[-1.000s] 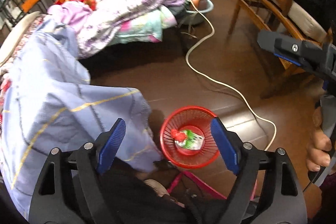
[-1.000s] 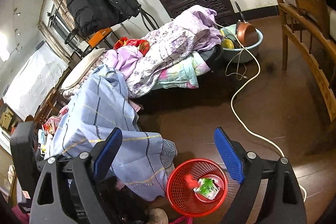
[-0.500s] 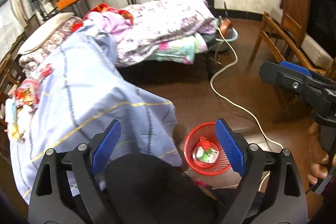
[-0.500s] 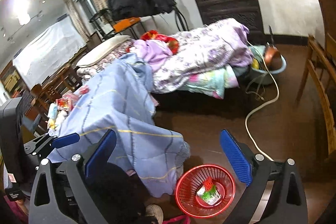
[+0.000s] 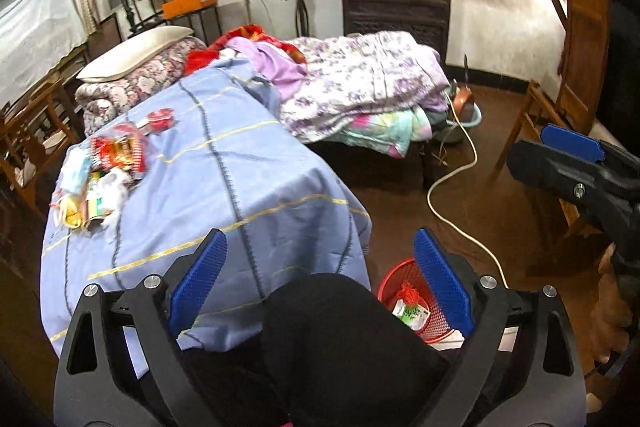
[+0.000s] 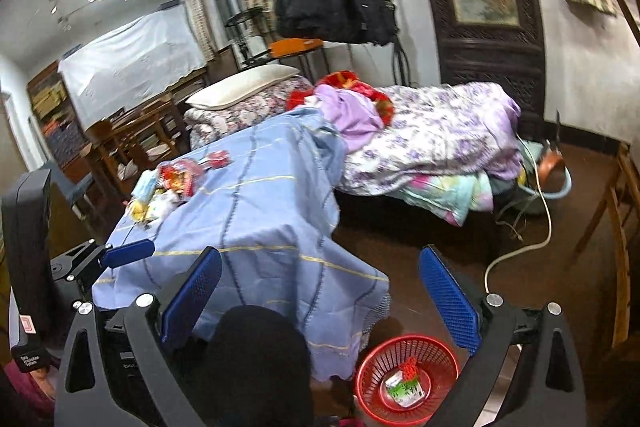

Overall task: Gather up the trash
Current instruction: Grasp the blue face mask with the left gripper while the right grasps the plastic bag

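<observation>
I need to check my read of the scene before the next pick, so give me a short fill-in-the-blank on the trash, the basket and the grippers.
1. The round red plastic mesh basket stands on the ____.
2. The pile of loose wrappers still to be collected lies on the light ____ cloth.
3. The jaws of the left gripper and right gripper are both ____, with nothing between them.
4. A green-and-white carton lies inside the ____.

Missing words: floor; blue; open; basket
</observation>
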The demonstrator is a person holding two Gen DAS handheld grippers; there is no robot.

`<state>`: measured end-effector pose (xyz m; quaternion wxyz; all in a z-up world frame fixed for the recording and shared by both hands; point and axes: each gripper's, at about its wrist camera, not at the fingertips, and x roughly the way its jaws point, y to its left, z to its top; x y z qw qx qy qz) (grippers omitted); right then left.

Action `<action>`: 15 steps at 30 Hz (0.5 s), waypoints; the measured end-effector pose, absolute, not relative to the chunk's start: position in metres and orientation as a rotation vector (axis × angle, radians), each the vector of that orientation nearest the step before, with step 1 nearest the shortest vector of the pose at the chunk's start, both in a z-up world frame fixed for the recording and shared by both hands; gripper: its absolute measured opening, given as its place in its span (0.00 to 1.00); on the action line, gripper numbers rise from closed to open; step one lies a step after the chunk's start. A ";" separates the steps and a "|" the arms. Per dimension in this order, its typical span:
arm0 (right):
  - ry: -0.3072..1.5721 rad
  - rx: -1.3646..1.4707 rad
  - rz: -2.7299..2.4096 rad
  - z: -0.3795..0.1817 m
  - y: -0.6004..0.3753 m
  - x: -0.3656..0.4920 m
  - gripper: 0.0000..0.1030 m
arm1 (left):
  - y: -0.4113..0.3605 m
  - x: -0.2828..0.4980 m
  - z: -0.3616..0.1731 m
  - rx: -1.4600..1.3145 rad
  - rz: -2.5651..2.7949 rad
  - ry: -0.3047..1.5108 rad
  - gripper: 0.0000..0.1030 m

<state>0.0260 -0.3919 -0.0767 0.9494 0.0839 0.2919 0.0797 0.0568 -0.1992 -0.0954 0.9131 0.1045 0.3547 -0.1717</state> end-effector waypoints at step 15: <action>0.719 0.116 0.306 -0.099 -0.278 0.065 0.94 | -0.053 0.108 -0.134 -0.024 -0.123 0.838 0.93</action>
